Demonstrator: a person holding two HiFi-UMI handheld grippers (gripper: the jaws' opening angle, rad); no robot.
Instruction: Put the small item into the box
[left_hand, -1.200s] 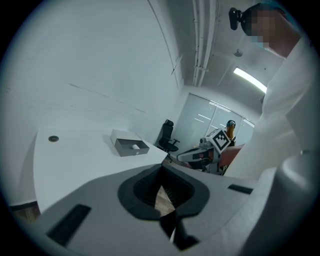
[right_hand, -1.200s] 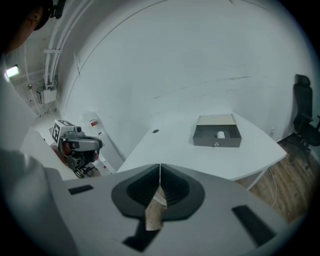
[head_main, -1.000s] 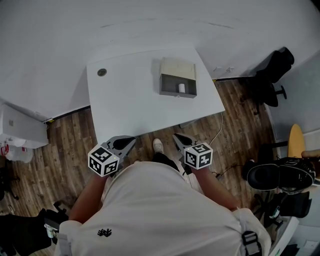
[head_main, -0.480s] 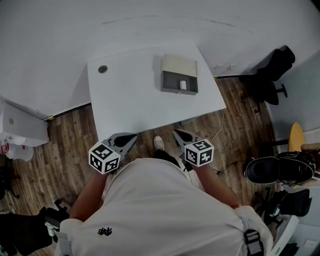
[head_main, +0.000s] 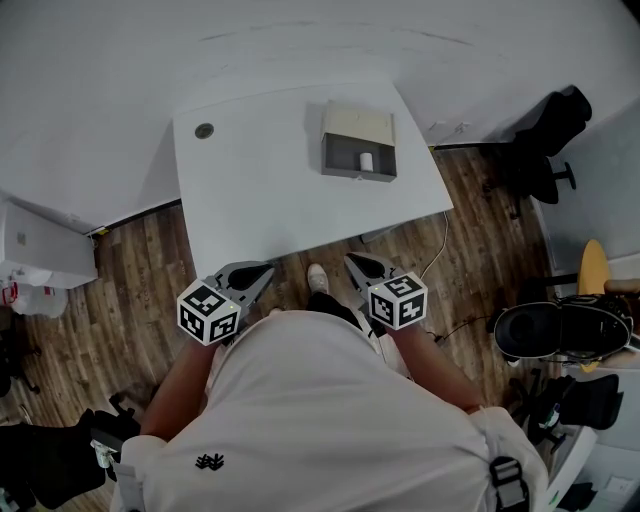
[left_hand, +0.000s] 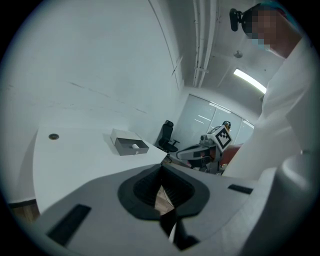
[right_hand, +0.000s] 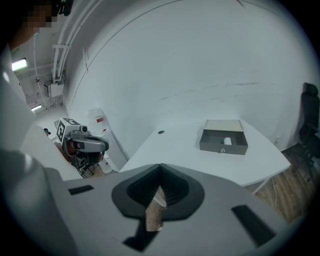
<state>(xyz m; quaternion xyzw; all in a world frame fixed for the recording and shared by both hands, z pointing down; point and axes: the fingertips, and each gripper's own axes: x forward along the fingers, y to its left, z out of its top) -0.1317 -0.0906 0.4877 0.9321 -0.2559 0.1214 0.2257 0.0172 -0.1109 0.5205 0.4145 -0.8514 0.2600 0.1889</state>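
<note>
An open grey box (head_main: 358, 140) with a pale lid lies at the far right of the white table (head_main: 250, 190). A small white item (head_main: 366, 161) rests inside it. The box (left_hand: 129, 145) and its item (left_hand: 135, 146) show small in the left gripper view, and the box (right_hand: 224, 137) with the item (right_hand: 228, 141) shows larger in the right gripper view. My left gripper (head_main: 262, 272) and right gripper (head_main: 352, 262) are held close to the body, short of the table's near edge. Both are shut with nothing between the jaws.
A round grommet (head_main: 204, 130) sits at the table's far left corner. A black office chair (head_main: 545, 140) stands to the right and dark equipment (head_main: 560, 335) lies on the wooden floor. A white cabinet (head_main: 40, 250) stands at the left. A cable (head_main: 435, 260) hangs off the table.
</note>
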